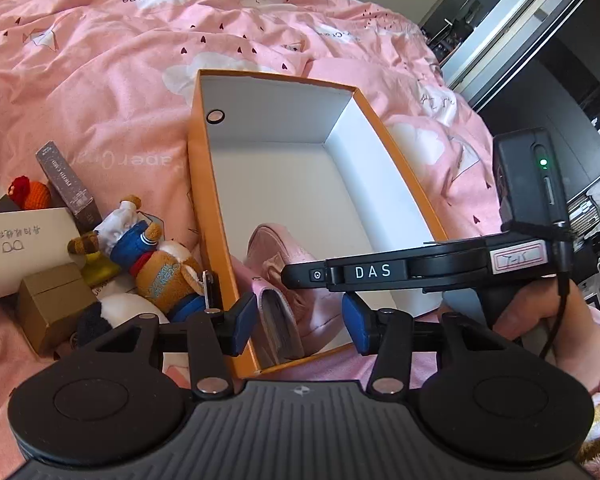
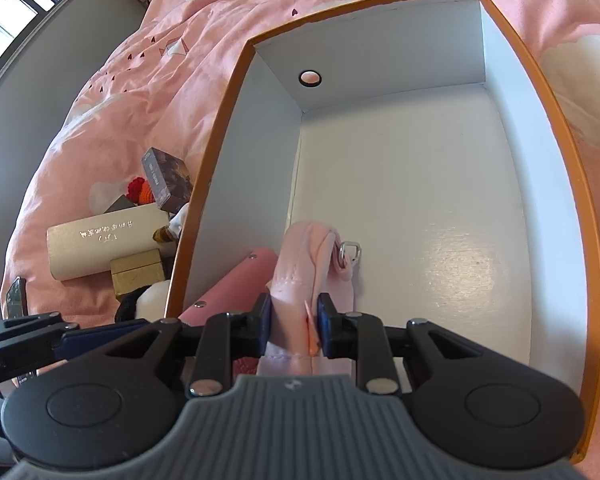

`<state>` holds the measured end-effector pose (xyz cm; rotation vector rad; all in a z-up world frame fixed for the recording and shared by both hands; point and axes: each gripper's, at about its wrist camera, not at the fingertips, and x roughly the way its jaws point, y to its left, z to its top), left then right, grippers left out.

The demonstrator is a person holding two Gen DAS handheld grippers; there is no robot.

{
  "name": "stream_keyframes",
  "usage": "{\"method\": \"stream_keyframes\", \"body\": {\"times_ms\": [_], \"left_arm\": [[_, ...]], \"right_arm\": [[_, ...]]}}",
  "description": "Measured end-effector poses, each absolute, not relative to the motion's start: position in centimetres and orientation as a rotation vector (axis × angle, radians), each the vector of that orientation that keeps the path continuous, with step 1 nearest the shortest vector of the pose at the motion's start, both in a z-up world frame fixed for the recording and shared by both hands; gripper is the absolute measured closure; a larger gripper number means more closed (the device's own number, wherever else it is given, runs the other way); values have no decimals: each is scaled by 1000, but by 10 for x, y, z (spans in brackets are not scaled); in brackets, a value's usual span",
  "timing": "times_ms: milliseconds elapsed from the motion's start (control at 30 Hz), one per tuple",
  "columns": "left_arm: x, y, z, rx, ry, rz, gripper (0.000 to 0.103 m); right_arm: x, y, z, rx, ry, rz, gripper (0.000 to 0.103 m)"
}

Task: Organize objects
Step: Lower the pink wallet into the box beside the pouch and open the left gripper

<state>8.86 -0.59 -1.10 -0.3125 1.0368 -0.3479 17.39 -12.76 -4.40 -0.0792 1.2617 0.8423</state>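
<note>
An orange box [image 1: 204,184] with a white inside lies open on the pink bedding. A pink purse [image 1: 284,280] rests in its near left corner. My left gripper [image 1: 300,326] hovers open over that corner; its blue pads straddle the purse and the box's left wall without pressing on either. In the right wrist view, my right gripper [image 2: 294,320] is shut on a folded flap of the pink purse [image 2: 300,264], just inside the orange box [image 2: 216,160]. A metal ring [image 2: 348,256] hangs from the purse's strap. A hand [image 1: 540,312] holds the right gripper's handle.
Left of the box lies a pile: a plush bear in blue [image 1: 156,264], a brown carton [image 1: 52,304], a long white case [image 1: 16,248], a dark upright box [image 1: 68,184], a red and orange crocheted toy [image 1: 28,192]. The bed's edge falls away at the right.
</note>
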Motion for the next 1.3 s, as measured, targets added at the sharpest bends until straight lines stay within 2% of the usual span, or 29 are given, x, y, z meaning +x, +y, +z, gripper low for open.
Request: {"method": "stream_keyframes", "body": {"times_ms": [233, 600, 1100, 1300], "left_arm": [[82, 21, -10, -385, 977, -290, 44], [92, 59, -30, -532, 1017, -194, 44], [121, 41, -53, -558, 1159, -262, 42], [124, 31, -68, -518, 1324, -283, 45]], "right_arm": [[169, -124, -43, -129, 1257, 826, 77], [158, -115, -45, -165, 1285, 837, 77], [166, -126, -40, -180, 1286, 840, 76], [170, -130, -37, -195, 1276, 859, 77]]}}
